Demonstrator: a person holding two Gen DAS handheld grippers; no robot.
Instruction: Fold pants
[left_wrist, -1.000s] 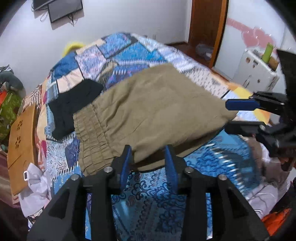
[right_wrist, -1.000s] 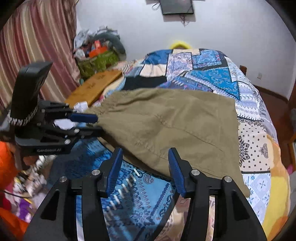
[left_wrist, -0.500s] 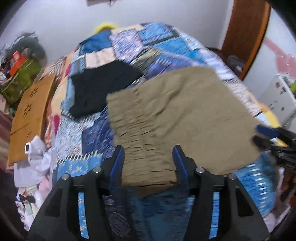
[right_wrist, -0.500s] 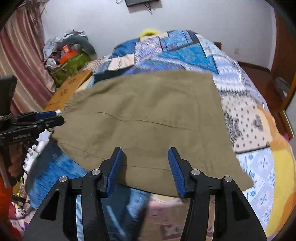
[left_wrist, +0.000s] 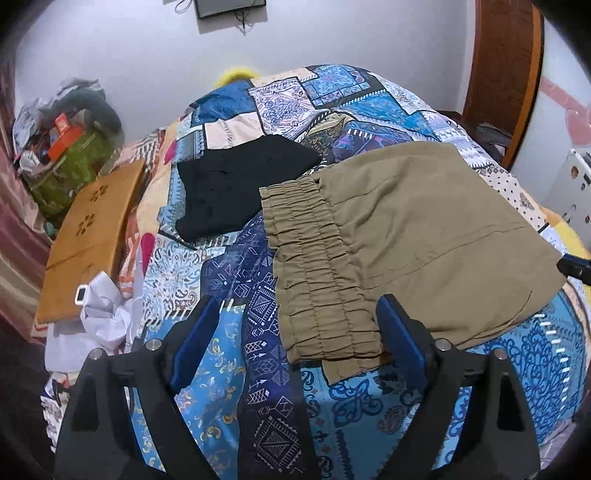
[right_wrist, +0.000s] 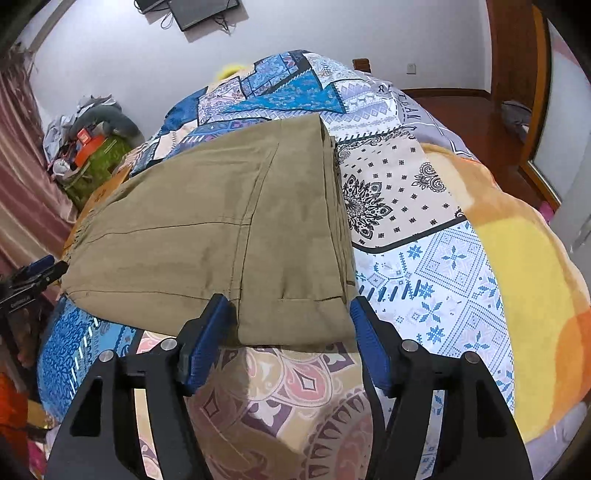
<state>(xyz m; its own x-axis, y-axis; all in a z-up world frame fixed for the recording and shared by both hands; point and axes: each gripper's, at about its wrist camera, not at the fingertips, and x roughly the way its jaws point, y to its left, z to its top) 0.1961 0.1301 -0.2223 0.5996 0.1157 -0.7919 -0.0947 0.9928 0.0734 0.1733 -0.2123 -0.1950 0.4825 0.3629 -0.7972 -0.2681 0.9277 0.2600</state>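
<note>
Khaki pants (left_wrist: 406, 236) lie folded into a compact stack at frame centre on the patchwork bed (left_wrist: 221, 369), so I judge folding nearly done, with left hand-held gripper (left_wrist: 295, 332) and right hand-held gripper (right_wrist: 288, 332) both released, grasping nothing.

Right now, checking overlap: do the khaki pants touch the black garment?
Apart. The left wrist view shows patterned quilt between the black garment and the khaki pants.

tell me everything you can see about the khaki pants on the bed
The khaki pants look like thin woven cotton, folded into a flat stack on the patterned bedspread. The gathered elastic waistband faces the open left claw; stitched hems face the open right claw. Neither claw grips them. A black garment lies just beside the waistband.
</note>
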